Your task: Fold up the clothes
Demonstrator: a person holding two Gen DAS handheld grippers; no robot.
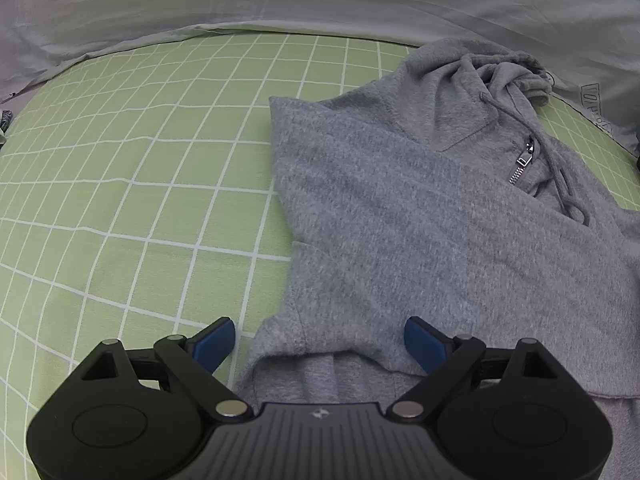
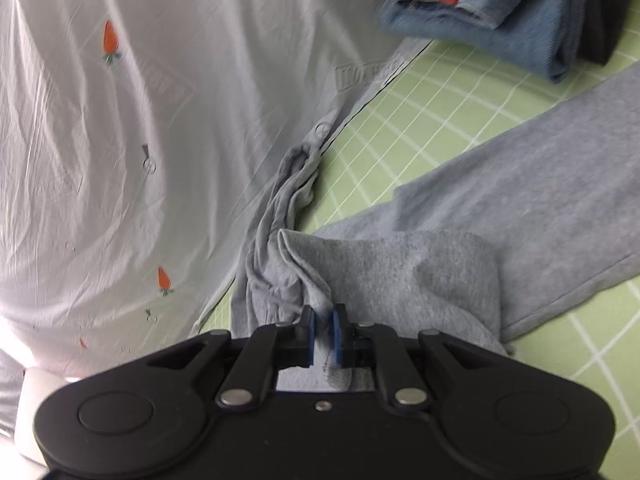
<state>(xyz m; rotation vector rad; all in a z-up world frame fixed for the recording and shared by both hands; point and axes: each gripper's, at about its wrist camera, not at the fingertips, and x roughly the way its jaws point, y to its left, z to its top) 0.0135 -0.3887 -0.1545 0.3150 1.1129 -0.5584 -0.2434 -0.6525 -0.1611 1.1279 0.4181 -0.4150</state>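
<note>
Left gripper [image 1: 319,343]: jaws wide, empty, hovering over the near hem of the grey hoodie [image 1: 420,208], which lies spread on the green checked sheet [image 1: 132,184], one sleeve folded across the chest. Fabric: soft fleece, limp, likely light; best pinched at hems or cuffs. Right gripper [image 2: 323,334]: jaws narrow, clamping a bunched grey edge. Nearby: pale quilt [image 2: 120,140] crowding the hood; folded jeans [image 2: 492,12] well apart.

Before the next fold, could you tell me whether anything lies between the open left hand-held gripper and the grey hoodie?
Nothing visible: the left hand-held gripper hangs open right over the grey hoodie hem.
</note>
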